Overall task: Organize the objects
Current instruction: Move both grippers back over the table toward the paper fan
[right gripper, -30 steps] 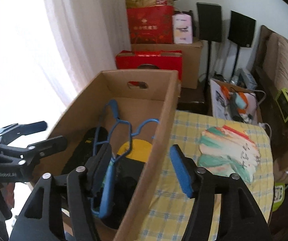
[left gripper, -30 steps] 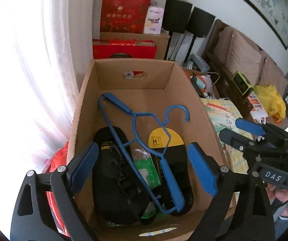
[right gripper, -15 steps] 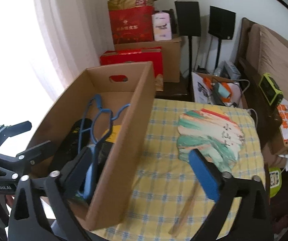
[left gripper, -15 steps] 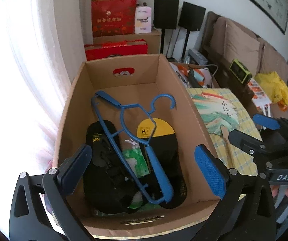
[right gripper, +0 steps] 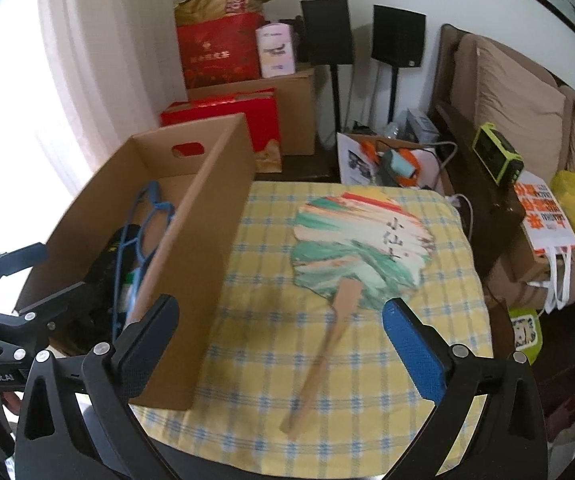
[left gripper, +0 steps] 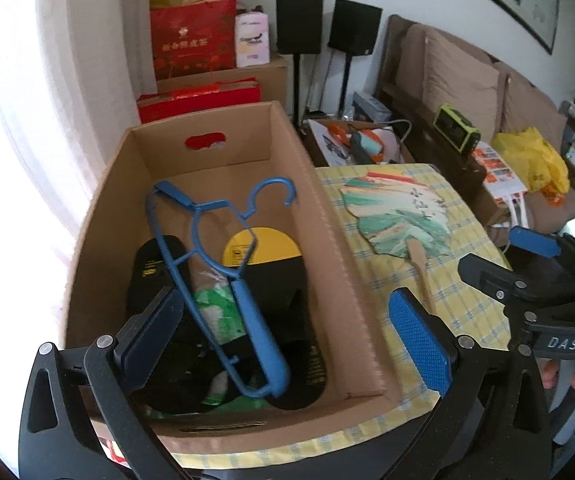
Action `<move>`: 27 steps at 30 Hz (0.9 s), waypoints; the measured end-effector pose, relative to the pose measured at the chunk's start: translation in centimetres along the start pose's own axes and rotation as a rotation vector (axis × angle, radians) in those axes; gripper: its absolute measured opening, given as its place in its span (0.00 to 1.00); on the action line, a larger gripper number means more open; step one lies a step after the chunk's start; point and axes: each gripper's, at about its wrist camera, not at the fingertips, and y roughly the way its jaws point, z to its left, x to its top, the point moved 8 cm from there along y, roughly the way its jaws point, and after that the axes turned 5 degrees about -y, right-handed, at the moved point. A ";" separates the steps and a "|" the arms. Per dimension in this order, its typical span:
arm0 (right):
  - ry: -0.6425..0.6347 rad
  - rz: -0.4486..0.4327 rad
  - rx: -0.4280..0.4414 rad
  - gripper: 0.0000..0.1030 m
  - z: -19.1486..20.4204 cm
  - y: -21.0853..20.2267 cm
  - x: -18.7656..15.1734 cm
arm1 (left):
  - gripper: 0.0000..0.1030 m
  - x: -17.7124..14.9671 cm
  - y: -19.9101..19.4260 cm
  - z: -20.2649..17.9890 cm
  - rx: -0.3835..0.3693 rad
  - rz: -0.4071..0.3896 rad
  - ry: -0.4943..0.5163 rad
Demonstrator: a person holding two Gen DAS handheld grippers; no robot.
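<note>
An open cardboard box (left gripper: 327, 216) stands on the left of the yellow checked tablecloth (right gripper: 367, 380). Inside it lie a blue hanger (left gripper: 215, 264), black insoles with a yellow heel (left gripper: 263, 248) and a green packet (left gripper: 215, 308). A painted paper fan (right gripper: 359, 248) with a wooden handle (right gripper: 327, 344) lies flat on the cloth to the right of the box. My left gripper (left gripper: 283, 320) is open and empty above the box's near right corner. My right gripper (right gripper: 277, 320) is open and empty above the fan's handle. Each gripper also shows at the edge of the other's view.
Red gift boxes (right gripper: 223, 52) and brown cartons are stacked behind the table beside two black speakers (right gripper: 327, 28). A sofa with brown cushions (left gripper: 459, 72), a yellow bag (left gripper: 535, 160) and a carton of tools (right gripper: 395, 160) stand at the right. A bright curtain fills the left.
Both grippers have moved right and drawn back from the box, and their jaws stand wider. The right gripper no longer straddles the box wall; it is over the fan handle.
</note>
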 end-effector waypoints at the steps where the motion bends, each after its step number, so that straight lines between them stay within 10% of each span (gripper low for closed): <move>1: 0.007 0.002 -0.003 1.00 -0.4 0.0 -0.2 | 1.00 -0.1 0.0 -0.3 -0.003 0.003 0.001; 27: 0.286 0.021 -0.049 1.00 -11.5 -1.9 -6.3 | 1.00 -4.1 0.0 -12.6 -0.161 -0.017 0.097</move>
